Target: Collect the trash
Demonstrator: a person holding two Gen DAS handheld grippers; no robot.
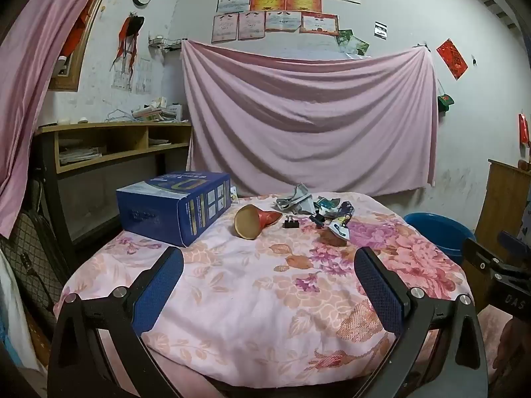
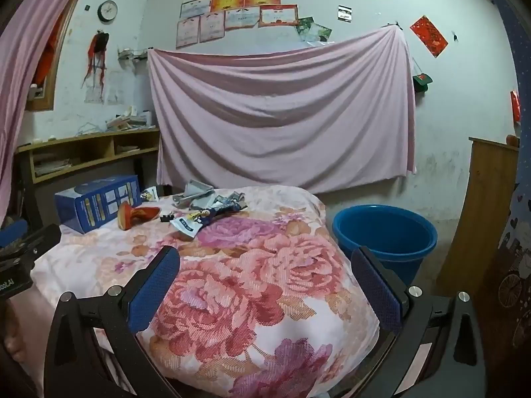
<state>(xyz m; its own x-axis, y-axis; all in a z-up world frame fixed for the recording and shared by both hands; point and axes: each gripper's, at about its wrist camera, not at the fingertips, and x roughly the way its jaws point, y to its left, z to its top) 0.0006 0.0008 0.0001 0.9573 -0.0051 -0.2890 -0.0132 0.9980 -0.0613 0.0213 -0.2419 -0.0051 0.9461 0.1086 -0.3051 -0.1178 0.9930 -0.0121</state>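
Beyond the blue bucket [image 2: 385,232], snack wrappers [image 2: 199,219] litter the floral bedspread [image 2: 252,285] (both grippers [image 1: 268,265] [image 2: 265,265] splayed, empty), so pinch one wrapper's edge first.

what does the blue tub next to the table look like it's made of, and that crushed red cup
Blue tub: likely moulded plastic, going by its smooth, slightly glossy rim and even colour. Red cup: probably paper, with a matte tan inside and a creased, flattened body.

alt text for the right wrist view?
Open right gripper hovers over a floral-covered table; crumpled wrappers, a tipped paper cup and a blue box lie at its far side. A blue bucket stands right.
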